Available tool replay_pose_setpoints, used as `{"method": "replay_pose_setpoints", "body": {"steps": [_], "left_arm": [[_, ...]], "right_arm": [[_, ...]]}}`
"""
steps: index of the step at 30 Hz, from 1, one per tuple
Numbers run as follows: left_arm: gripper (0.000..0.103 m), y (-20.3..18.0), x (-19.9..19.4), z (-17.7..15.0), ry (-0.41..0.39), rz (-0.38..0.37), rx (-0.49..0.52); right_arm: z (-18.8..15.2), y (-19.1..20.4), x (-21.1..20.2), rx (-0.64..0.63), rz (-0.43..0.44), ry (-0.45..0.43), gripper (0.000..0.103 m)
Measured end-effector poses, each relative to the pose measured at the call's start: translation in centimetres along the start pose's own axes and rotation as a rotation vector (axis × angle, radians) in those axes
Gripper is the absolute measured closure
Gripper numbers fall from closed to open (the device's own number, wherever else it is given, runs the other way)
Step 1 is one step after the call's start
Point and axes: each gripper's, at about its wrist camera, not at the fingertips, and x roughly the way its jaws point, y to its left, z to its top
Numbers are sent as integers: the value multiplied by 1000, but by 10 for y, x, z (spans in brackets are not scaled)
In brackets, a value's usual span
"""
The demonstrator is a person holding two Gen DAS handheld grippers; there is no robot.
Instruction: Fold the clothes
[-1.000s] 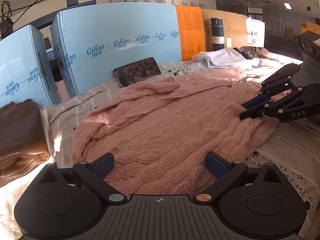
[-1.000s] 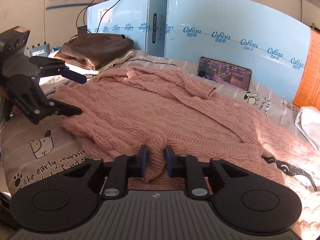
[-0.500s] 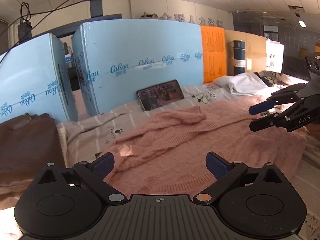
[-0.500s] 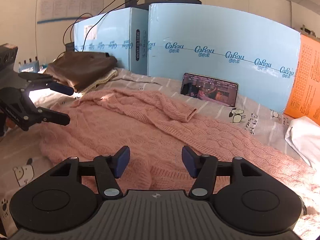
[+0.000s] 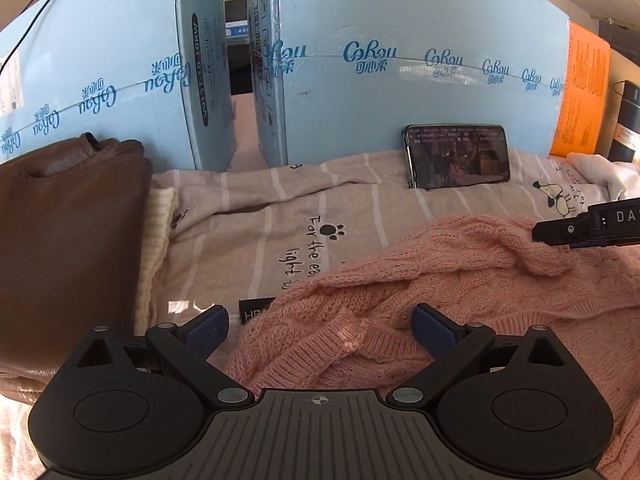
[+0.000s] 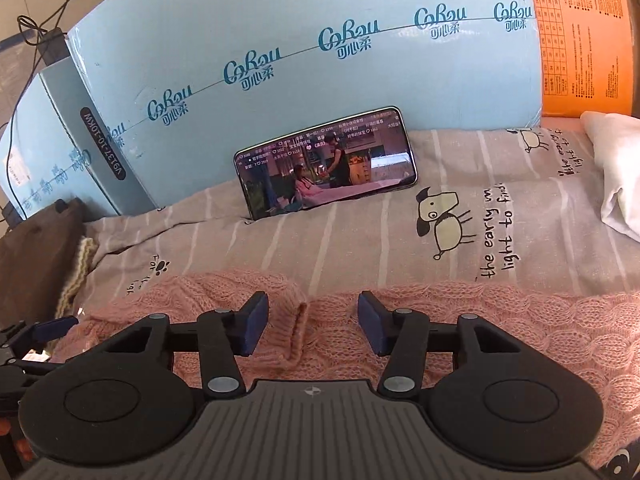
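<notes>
A pink cable-knit sweater (image 5: 460,280) lies on the striped grey bedsheet (image 5: 260,220); it also shows in the right wrist view (image 6: 500,328). My left gripper (image 5: 320,330) is open, low over the sweater's far left corner, with knit bunched between its blue pads. My right gripper (image 6: 312,328) is open over the sweater's far edge, with a sleeve cuff (image 6: 294,332) between its fingers. The right gripper's finger (image 5: 580,228) shows at the right edge of the left wrist view. The left gripper (image 6: 36,340) shows at the left edge of the right wrist view.
A phone (image 6: 326,160) playing video leans against light blue boxes (image 6: 320,40) at the back. A folded brown jacket (image 5: 60,240) on a cream knit lies at the left. A white cloth (image 6: 616,168) and an orange board (image 6: 580,32) are at the right.
The right gripper has opened and let go of the sweater hem. Both grippers have moved forward to the sweater's far edge, close to the phone and boxes.
</notes>
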Motion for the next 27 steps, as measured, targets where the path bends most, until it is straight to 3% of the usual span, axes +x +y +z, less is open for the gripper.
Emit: {"method": "replay_pose_setpoints", "body": {"steps": [1,3,5,6,11,16,21,27], "left_arm": [[3,-1,1,-1,3,6,8],[3,-4,2,-3,9,18,25],[3,-5,2,-5,7,23,33],[3,-4,2,-6,4,22,34],[3,-2,2,-7,2,10,20],[3,-3,1,-8,-2,10,22],[3,-3,-1,-8,-11,12,28],[3,-4,-4,-9,-19,13,34]], "right_arm": [[0,2,4,-9,-7,-3,56],[0,9,8,-43,-32,-9,70],[1,17,7,-79,-33,-4,92],[3,21,4,-96,-26,-3,96],[14,53,-35,-196,29,-101,96],[22,66,-76,-134,89,-115,96],[11,67,-94,-67,74,-79,96],[-22,54,-68,-26,9,46,96]]}}
